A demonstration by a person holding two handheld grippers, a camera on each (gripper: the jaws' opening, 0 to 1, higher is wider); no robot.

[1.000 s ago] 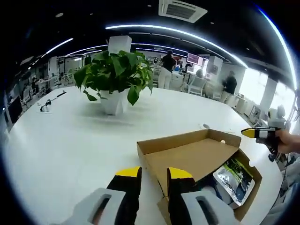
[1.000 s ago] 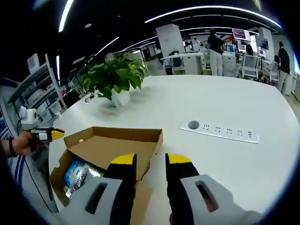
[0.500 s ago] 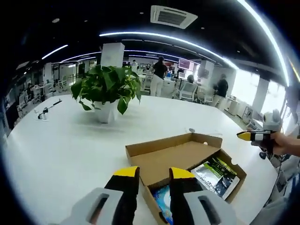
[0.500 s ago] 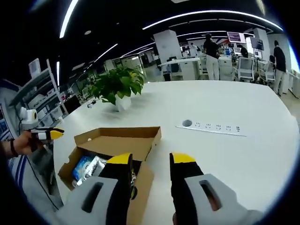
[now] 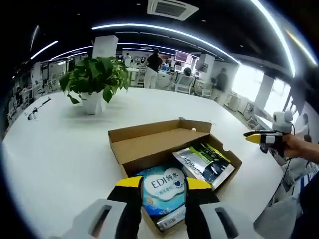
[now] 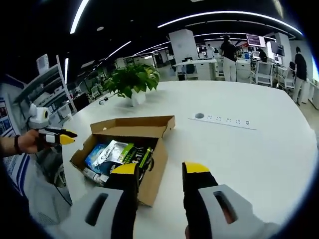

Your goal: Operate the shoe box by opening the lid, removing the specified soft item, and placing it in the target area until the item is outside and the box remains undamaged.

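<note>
1. Cardboard shoe box [image 5: 149,147] [image 6: 149,172] sits open on the white desk [image 5: 55,144] [image 6: 239,159], lid folded back.
2. Inside: a blue-white soft pack [image 5: 160,189] [image 6: 97,155] printed "EDI纯水" with a heart, plus a dark green-and-silver pouch [image 5: 205,162] [image 6: 130,153]; its text is too small to read. Two packs counted.
3. Left hand-held gripper [image 5: 158,185]: jaws apart, empty, hovering over the blue pack end of the box.
4. Right hand-held gripper [image 6: 160,172]: jaws apart, empty, just beside the box's near corner.
5. One potted plant [image 5: 92,82] [image 6: 132,82] and one power-socket strip [image 6: 227,121] on the desk, well apart from the box.
</note>
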